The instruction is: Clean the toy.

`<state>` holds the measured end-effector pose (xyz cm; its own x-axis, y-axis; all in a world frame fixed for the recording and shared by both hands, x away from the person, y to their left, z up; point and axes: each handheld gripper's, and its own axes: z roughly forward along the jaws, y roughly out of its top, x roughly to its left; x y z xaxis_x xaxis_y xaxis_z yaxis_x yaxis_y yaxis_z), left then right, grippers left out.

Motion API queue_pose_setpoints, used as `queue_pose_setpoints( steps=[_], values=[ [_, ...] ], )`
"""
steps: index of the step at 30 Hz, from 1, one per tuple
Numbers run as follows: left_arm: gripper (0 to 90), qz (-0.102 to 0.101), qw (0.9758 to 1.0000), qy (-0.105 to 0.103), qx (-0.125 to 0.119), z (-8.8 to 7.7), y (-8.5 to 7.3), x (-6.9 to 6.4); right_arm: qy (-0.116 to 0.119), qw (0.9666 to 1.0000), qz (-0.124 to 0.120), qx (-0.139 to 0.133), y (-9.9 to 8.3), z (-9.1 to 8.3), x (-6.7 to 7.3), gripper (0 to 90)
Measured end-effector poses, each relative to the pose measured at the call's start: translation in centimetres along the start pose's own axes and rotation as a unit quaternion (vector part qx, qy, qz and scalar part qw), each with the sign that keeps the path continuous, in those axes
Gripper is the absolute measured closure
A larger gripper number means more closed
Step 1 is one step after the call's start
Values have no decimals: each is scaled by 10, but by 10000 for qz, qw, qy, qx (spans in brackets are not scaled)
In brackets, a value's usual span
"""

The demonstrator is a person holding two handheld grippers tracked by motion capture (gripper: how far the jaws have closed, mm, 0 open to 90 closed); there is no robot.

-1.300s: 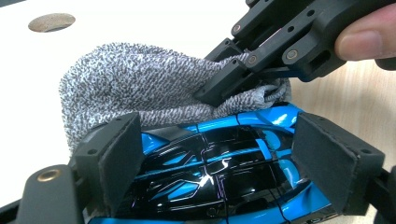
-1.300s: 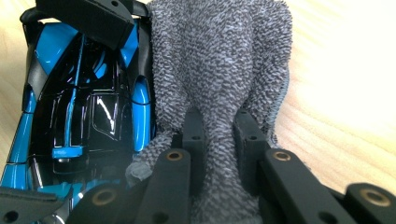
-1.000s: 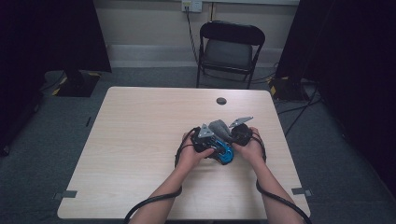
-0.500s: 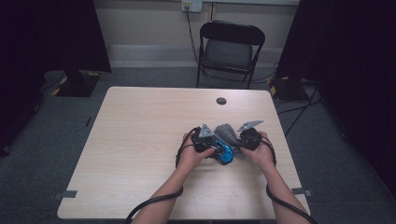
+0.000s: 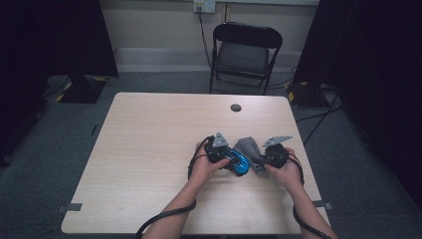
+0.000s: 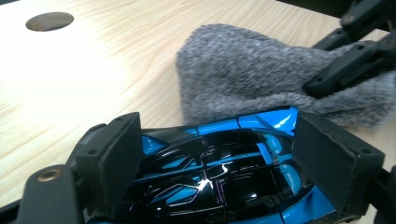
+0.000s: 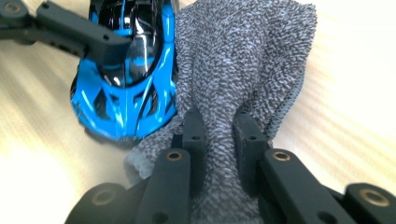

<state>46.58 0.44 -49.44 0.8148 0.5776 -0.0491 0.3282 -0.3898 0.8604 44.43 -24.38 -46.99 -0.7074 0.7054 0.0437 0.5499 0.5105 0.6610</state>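
- My left gripper (image 6: 212, 154) is clamped across the blue and black toy car (image 6: 219, 168): one pad presses each flank, roof showing between them.
- In the high view the toy car (image 5: 238, 163) sits on the light wooden table (image 5: 149, 144), right of centre and toward my near edge, under my left gripper (image 5: 219, 149).
- My right gripper (image 7: 218, 135) is pinched tight on a bunched fold of the grey cloth (image 7: 243, 60); the jaws stand almost together with only fabric between.
- The grey cloth (image 5: 249, 148) lies flat on the table between my two hands, touching the car's side. Seen from the right gripper, its near edge is tucked just under the car's nose (image 7: 122, 93).
- From the left gripper view, the cloth (image 6: 261, 70) spreads just past the car, the right gripper's jaws biting its right end.
- Farther up the table: a small round hole (image 5: 236, 107). Beyond the far edge, a black folding chair (image 5: 246, 52).
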Motion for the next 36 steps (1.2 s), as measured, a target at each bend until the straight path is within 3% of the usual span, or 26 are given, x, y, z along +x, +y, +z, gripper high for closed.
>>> queue_pose_setpoints(
  steps=[9,23,36],
  values=[
    [166,-7,10000,14,15,0,1,-1,100,9999,10,-32,-14,-12,8,777],
    [167,3,10000,34,-21,0,0,-2,269,9990,361,-61,-36,-30,13,775],
    [168,-1,10000,38,4,0,0,-3,328,9982,480,-151,-53,-46,16,774]
  ],
)
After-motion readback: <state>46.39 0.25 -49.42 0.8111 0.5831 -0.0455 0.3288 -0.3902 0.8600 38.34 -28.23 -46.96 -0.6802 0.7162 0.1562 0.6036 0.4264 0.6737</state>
